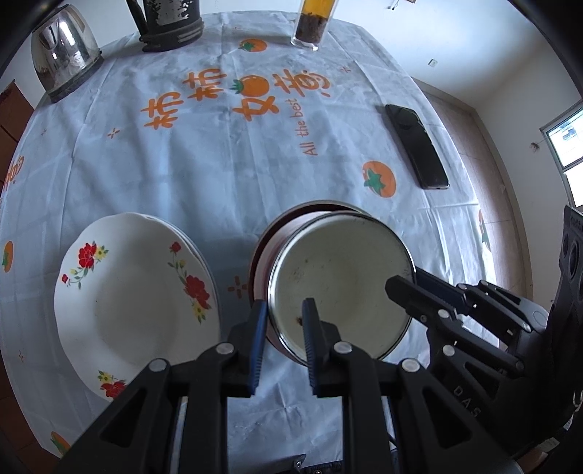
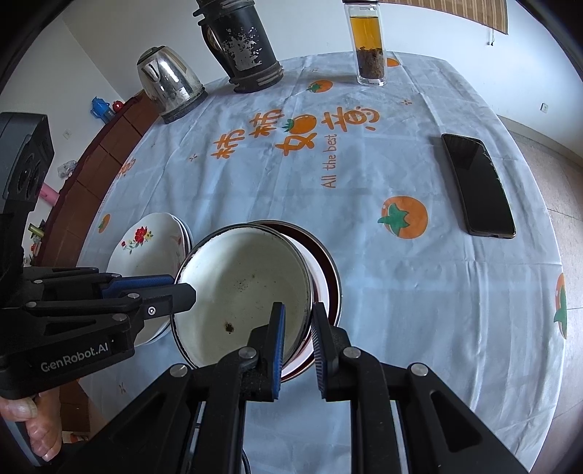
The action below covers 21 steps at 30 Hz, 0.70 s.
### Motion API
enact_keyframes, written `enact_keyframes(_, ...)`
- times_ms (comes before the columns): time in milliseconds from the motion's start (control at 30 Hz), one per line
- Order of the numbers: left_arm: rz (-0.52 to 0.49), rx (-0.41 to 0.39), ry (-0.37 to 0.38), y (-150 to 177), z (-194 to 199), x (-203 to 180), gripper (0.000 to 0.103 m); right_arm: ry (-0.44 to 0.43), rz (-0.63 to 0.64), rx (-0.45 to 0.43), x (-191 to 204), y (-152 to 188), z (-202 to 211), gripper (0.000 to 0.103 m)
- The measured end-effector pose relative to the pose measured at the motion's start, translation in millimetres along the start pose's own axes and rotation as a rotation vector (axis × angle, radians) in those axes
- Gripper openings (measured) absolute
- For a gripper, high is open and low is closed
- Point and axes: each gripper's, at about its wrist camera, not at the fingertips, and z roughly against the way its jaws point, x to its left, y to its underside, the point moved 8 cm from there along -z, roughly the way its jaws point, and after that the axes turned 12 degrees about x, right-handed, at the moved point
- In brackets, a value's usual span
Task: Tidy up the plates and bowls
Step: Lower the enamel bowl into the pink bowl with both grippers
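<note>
A white enamel bowl (image 1: 342,280) with a metal rim is held tilted above a dark red bowl (image 1: 266,248) on the table. My left gripper (image 1: 284,310) straddles the white bowl's near-left rim, one finger inside, one outside. My right gripper (image 2: 297,310) straddles the white bowl (image 2: 240,288) at its right rim, over the red bowl (image 2: 324,262). A stack of white plates with red flowers (image 1: 135,288) lies to the left, also in the right wrist view (image 2: 149,248).
A black phone (image 1: 417,146) lies at the right on the persimmon-print tablecloth (image 1: 218,164). A steel kettle (image 1: 62,51), a black jug (image 1: 171,22) and a glass tea bottle (image 1: 313,22) stand along the far edge.
</note>
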Motion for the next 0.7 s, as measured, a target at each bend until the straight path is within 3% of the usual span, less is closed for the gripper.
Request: enact_keyframes(700, 0.003, 0.020, 0.019, 1.1, -10.4, -1.1, 0.017, 0.019, -0.002, 0.003, -1.9, 1.7, -5.8, 0.017)
